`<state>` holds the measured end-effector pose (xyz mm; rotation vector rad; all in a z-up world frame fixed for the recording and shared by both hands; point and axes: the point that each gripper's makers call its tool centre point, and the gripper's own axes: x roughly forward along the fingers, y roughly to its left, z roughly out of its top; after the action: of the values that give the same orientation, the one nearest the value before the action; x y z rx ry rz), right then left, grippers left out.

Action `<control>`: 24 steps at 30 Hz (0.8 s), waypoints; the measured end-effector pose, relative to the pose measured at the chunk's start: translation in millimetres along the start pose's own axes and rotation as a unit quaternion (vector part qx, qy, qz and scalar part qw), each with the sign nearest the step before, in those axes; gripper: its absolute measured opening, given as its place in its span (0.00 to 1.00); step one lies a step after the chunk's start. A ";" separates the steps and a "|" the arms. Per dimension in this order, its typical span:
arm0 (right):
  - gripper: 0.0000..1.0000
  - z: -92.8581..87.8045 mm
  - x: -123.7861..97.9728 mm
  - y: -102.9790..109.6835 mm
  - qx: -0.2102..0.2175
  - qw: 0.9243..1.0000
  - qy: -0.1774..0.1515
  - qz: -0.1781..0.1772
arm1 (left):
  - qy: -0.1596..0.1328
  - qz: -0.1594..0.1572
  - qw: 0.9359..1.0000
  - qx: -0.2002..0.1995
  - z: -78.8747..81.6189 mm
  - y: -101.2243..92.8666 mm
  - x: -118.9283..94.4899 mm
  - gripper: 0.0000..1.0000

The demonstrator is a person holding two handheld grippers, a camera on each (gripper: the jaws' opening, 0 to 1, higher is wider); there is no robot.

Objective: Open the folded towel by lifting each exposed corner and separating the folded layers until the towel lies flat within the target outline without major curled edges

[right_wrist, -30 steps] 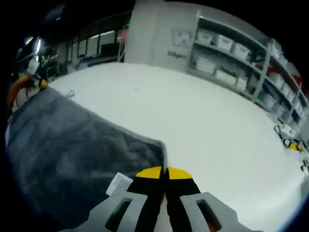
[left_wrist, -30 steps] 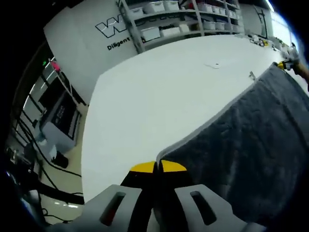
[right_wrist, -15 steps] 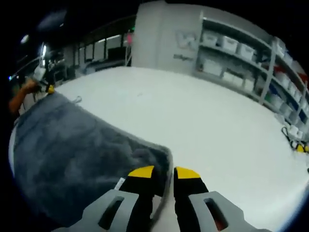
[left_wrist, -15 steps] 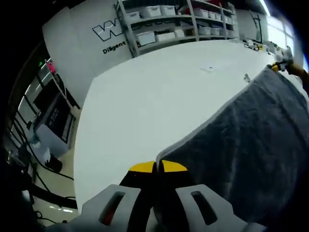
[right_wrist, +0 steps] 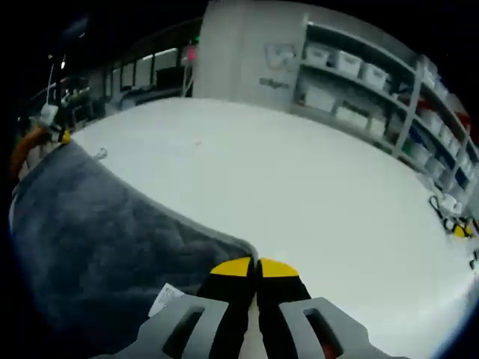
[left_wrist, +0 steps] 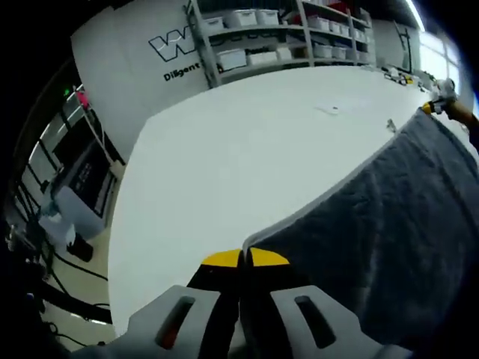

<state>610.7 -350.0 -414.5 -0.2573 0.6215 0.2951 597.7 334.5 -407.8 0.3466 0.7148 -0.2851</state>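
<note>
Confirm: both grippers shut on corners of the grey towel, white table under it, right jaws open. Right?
Not quite. In the right gripper view the right gripper has its jaws closed on the grey towel, not open. The rest holds: the left gripper is shut on a towel corner, over the white table.

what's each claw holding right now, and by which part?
Both claws are shut on the grey towel: the left claw pinches one corner, the right claw pinches another corner, near the white tag.
</note>
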 end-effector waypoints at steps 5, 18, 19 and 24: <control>0.00 2.6 6.4 -1.9 -0.010 1.000 -0.004 -0.008 | -0.006 -0.005 1.000 -0.011 5.0 5.9 7.4 0.01; 0.00 20.9 35.9 -19.3 -0.028 0.999 -0.008 -0.032 | -0.029 0.006 1.000 0.001 27.8 22.9 39.2 0.01; 0.00 21.2 36.5 -19.7 -0.027 0.999 -0.008 -0.033 | -0.029 0.007 1.000 0.001 29.0 23.8 40.7 0.01; 0.00 24.9 45.1 -28.2 -0.024 0.999 -0.009 -0.035 | -0.032 0.007 0.999 0.003 37.0 35.9 52.3 0.01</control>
<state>668.5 -359.4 -418.0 -0.3216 0.5861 0.2459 670.3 345.0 -409.7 0.3467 0.6490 -0.2842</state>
